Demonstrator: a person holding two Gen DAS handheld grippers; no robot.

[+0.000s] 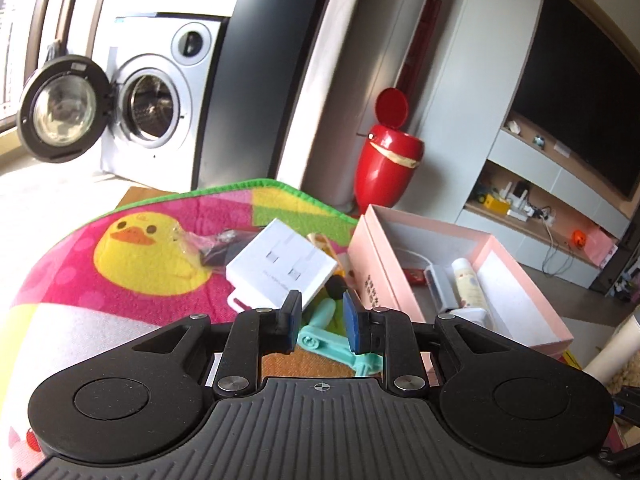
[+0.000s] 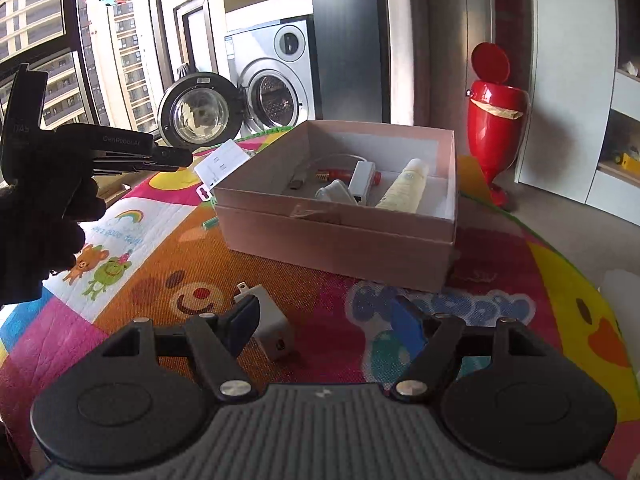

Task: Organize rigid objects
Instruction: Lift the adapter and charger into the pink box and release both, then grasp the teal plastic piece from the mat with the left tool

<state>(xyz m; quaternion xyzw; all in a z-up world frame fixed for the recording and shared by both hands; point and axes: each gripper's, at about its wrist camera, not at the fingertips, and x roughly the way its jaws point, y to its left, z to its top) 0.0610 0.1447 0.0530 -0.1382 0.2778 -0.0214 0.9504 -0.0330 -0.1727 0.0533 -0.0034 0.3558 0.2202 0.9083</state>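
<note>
Left tongs [image 1: 320, 322] released above a teal toy [image 1: 320, 340]; right tongs [image 2: 326, 324] released beside a white charger [image 2: 272, 330].

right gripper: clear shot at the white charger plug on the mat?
Probably yes. The white charger plug lies loose on the mat, just beside the open right gripper, touching or just behind one finger. Nothing lies on top; the pink box sits farther back.
</note>
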